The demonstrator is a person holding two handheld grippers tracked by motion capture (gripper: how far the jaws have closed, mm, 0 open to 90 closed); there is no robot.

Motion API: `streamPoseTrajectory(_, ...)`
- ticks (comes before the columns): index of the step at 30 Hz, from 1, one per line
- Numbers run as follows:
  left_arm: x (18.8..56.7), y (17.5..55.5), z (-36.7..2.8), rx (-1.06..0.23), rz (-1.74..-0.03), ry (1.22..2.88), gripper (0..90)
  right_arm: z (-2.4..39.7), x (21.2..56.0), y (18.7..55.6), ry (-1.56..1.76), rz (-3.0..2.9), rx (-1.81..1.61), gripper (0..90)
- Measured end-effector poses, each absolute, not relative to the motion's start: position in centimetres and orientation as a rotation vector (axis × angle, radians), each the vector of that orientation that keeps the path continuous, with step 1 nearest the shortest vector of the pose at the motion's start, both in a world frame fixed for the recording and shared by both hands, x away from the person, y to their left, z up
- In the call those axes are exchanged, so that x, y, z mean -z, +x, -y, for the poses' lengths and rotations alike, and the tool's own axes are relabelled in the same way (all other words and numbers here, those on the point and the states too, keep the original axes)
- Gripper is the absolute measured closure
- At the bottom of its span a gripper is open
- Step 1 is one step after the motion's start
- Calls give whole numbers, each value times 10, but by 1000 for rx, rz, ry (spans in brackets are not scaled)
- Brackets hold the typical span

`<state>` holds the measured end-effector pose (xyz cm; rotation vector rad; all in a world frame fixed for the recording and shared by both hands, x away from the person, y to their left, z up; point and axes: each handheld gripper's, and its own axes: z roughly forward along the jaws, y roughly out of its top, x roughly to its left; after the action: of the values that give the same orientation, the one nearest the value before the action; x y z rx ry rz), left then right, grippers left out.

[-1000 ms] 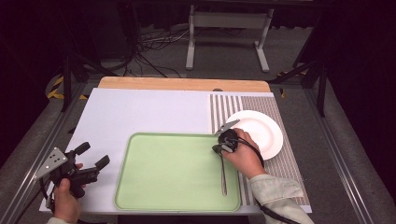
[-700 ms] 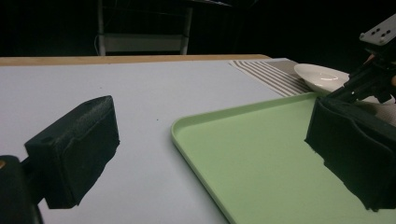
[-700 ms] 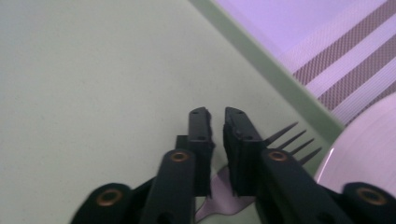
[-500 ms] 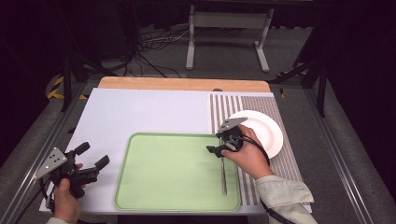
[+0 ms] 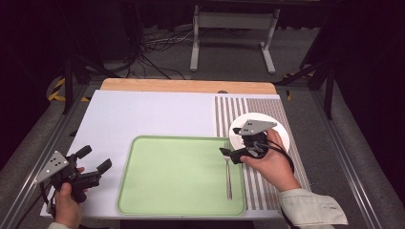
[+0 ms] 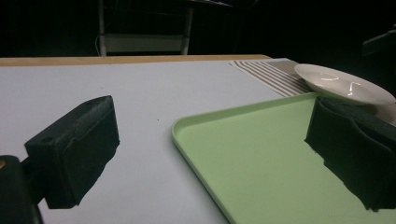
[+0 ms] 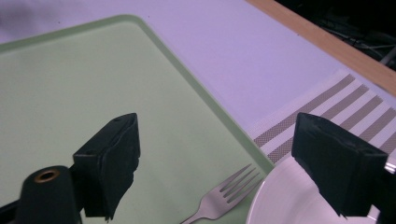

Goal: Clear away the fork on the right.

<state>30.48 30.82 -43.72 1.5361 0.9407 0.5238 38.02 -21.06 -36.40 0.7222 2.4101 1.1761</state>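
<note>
Nearest, the left gripper (image 5: 90,167) hovers at the table's (image 5: 157,114) front-left corner, jaws spread and empty. The fork (image 5: 228,171) lies on the green tray (image 5: 176,176), tines toward the white plate (image 5: 282,131). The right gripper (image 5: 234,155), jaws spread and empty, hovers over the tines; the step looks like a release or approach, so next comes either lowering to grasp or withdrawing.

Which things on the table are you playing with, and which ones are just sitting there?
Probably part of the job:
fork, lying on the green tray
white plate
right gripper, open over the fork's tines
left gripper, open, off by the table's corner

Just lying about:
striped mat
metal stand and cables on the floor
</note>
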Motion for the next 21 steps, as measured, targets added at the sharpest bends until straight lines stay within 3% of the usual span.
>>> streamPoseTrajectory(21,437,305,-307,-527,-939,1534,33,284,367,348,729,-2182,-1386,137)
